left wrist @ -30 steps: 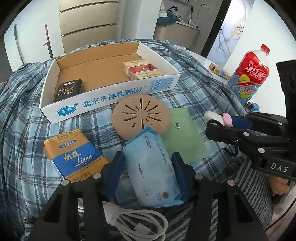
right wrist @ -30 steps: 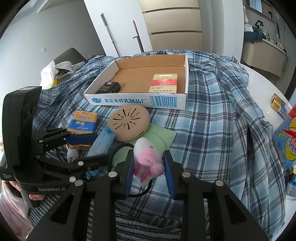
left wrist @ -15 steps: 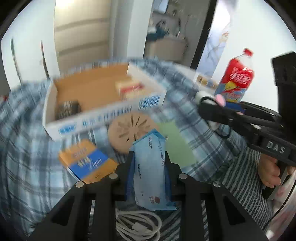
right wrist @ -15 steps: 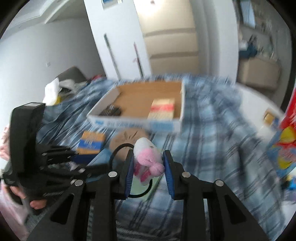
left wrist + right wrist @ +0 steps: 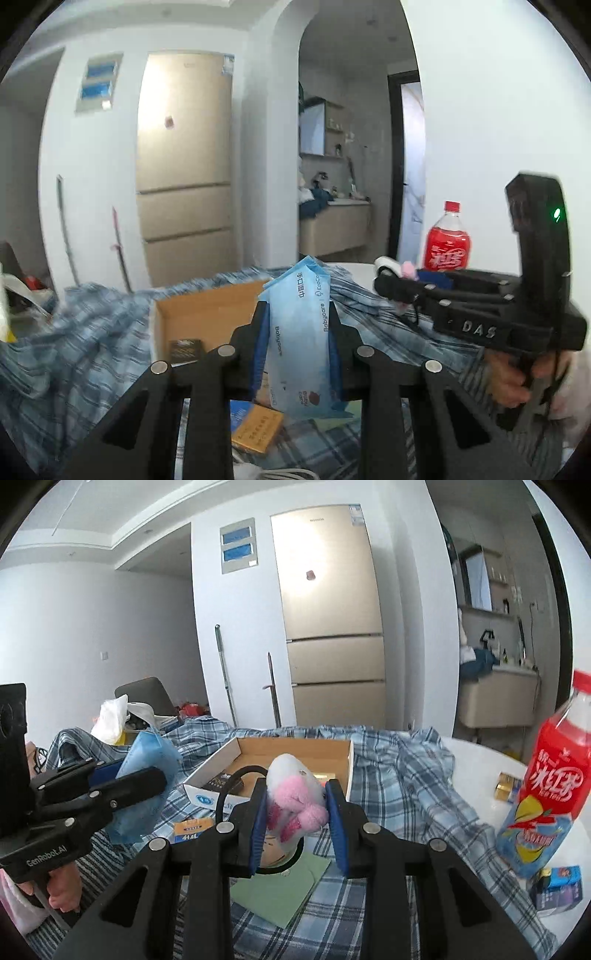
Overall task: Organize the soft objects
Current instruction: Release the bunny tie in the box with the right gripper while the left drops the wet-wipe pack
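From the left wrist cam, we've got the left gripper [image 5: 298, 341] clamped on the blue wipes pack [image 5: 300, 343], which stands on end between the pads with its long axis pointing up and away from us. You can read "Babycare" down both sides of it, plus some Chinese print near the top. The cardboard box [image 5: 207, 317] sits straight ahead, just past the pack's tip, on the plaid cloth [image 5: 74, 350] (so the drop looks like a short push forward). Off to the right, the right gripper's body reads "DAS", with a red bottle [image 5: 447, 247] behind it.

Over on the right wrist cam, the right gripper [image 5: 297, 808] is squeezed tight on the pink-and-white plush toy [image 5: 295, 797]. The box lies dead ahead here too, and we'd say neither hand is clearly nearer to it. The left gripper's handle says "GenRobot.AI", and the box front has blue lettering too blurred to read.
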`<state>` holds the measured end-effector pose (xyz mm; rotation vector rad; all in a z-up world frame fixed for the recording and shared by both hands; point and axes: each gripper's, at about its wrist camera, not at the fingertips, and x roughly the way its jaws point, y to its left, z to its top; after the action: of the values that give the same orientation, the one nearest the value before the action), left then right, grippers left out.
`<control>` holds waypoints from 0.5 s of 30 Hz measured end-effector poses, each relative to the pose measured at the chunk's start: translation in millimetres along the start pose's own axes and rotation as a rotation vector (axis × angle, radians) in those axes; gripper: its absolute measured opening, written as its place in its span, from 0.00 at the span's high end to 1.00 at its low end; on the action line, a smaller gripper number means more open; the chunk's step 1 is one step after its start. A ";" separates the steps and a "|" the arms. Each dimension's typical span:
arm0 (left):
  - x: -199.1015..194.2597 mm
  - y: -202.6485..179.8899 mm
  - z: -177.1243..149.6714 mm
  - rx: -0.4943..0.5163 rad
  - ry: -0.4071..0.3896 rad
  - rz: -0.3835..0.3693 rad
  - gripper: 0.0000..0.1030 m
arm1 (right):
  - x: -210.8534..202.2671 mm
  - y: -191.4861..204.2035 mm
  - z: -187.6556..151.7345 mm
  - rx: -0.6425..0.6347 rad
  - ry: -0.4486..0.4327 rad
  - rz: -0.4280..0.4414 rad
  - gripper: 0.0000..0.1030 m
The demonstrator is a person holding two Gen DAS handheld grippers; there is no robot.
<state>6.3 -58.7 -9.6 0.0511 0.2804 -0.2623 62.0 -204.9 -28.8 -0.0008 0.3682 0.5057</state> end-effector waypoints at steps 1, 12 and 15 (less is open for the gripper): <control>-1.6 -2.0 0.5 0.014 -0.013 0.023 0.71 | -2.3 1.7 2.7 -0.007 -0.009 -0.011 0.72; 7.8 26.0 41.7 -0.008 -0.117 0.196 0.71 | 11.0 34.3 47.3 -0.106 -0.057 -0.036 0.72; 19.1 35.8 50.9 0.009 -0.146 0.222 0.71 | 22.2 36.3 64.3 -0.094 -0.109 -0.050 0.72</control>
<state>47.0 -33.3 34.4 0.0708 0.1271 -0.0461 85.0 -156.8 26.8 -0.0730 0.2370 0.4715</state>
